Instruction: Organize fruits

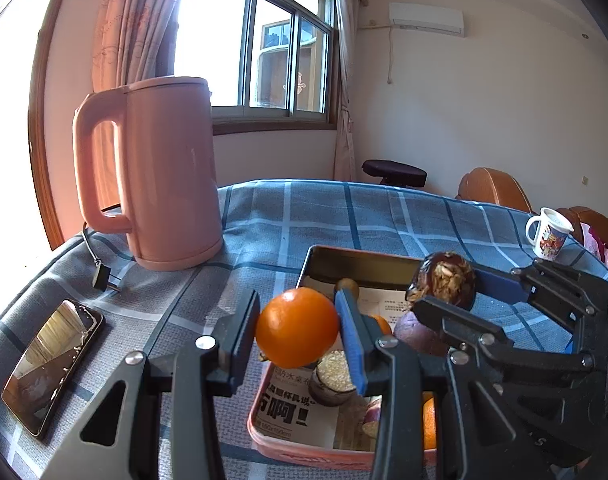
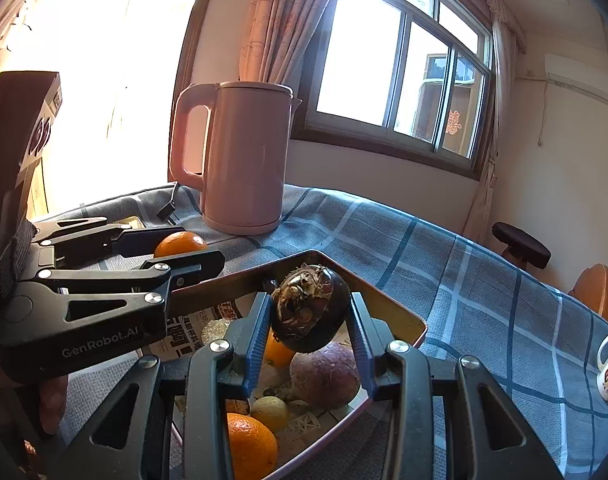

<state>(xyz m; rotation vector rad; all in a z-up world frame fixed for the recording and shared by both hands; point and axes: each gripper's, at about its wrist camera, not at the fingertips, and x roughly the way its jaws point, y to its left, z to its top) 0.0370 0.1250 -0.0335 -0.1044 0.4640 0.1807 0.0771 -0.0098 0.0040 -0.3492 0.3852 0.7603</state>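
The left gripper (image 1: 298,334) pinches a smooth round orange (image 1: 297,332) above the pink-rimmed metal tray (image 1: 359,266) lined with printed newspaper. The right gripper (image 2: 309,312), with "GenRobot.AI" legible on the left one, clamps a dark, glossy, rough-topped bulb (image 2: 309,308). Beyond stands a matte pink kettle (image 1: 164,172) on blue checked cloth (image 1: 343,216).

- Left gripper (image 1: 298,334): black frame, silver screws, blue ribbed pads
- Right gripper (image 2: 309,326): same build; "GenRobot.AI" printed on the left one's side
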